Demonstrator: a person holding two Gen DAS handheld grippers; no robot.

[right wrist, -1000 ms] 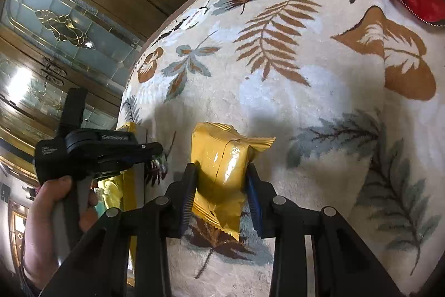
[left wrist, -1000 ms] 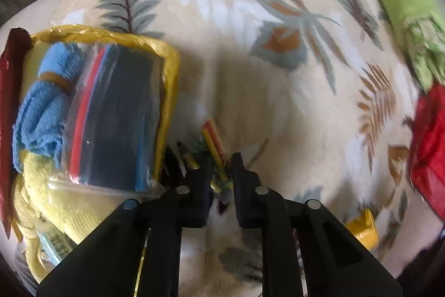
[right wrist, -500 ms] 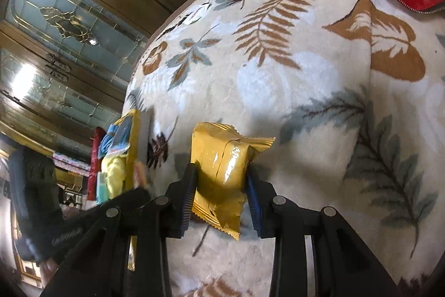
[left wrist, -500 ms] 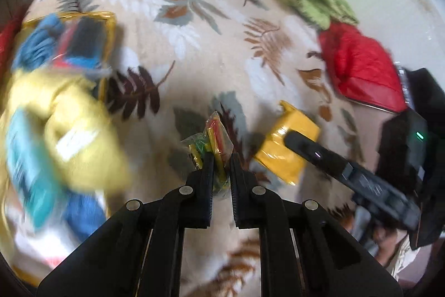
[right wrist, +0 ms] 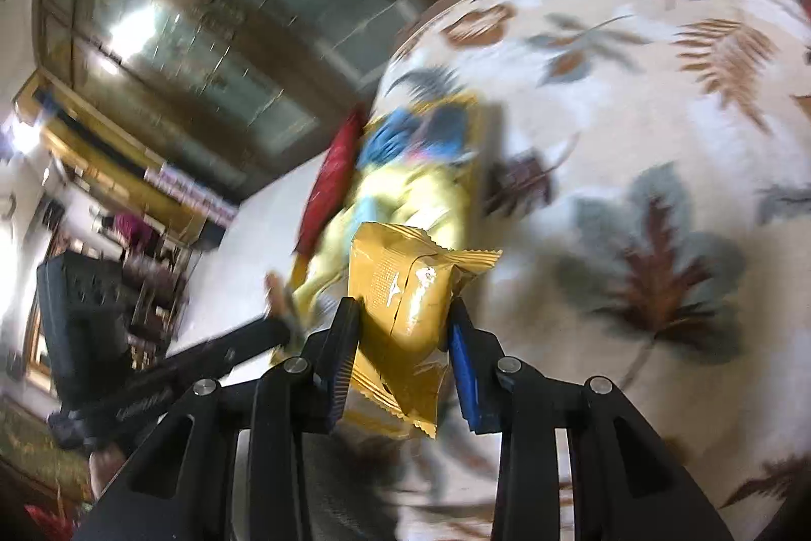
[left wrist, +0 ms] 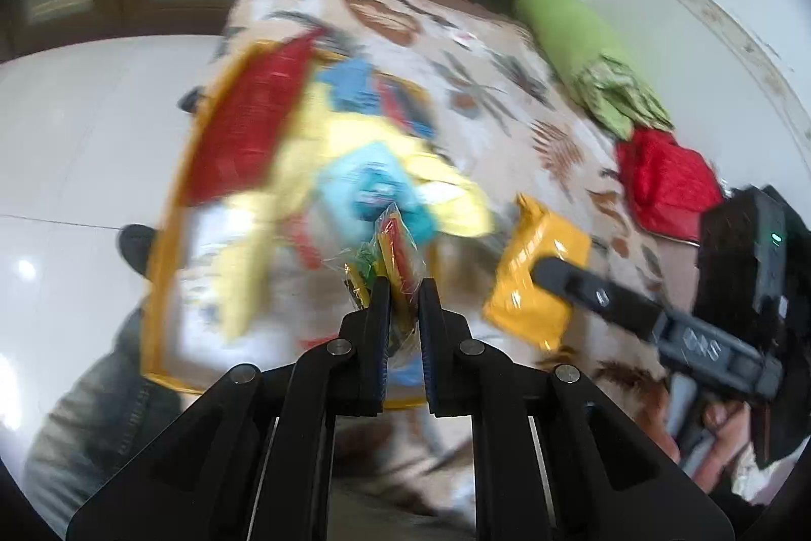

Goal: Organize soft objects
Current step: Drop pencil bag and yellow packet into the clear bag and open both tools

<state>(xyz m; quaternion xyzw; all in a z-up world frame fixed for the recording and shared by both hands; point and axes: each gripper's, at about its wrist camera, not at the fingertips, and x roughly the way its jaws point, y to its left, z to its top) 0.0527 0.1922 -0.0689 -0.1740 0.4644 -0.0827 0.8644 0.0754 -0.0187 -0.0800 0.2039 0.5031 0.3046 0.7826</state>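
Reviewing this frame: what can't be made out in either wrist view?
- Left wrist view: contents of the yellow-rimmed bin are motion-blurred, so items can't be told apart.
- Left wrist view: the clear packet is partly hidden by the jaws.
- Right wrist view: print on the yellow packet is unreadable; the bin's contents are blurred.

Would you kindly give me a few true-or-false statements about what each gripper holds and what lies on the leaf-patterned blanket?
1. The right gripper is shut on a crinkly yellow foil packet. True.
2. The left gripper is open and empty. False: it pinches a small clear packet of coloured sticks.
3. A red padded garment lies on the leaf-patterned blanket. True.
4. The yellow-rimmed bag is empty. False: it holds blurred red, yellow and blue items.
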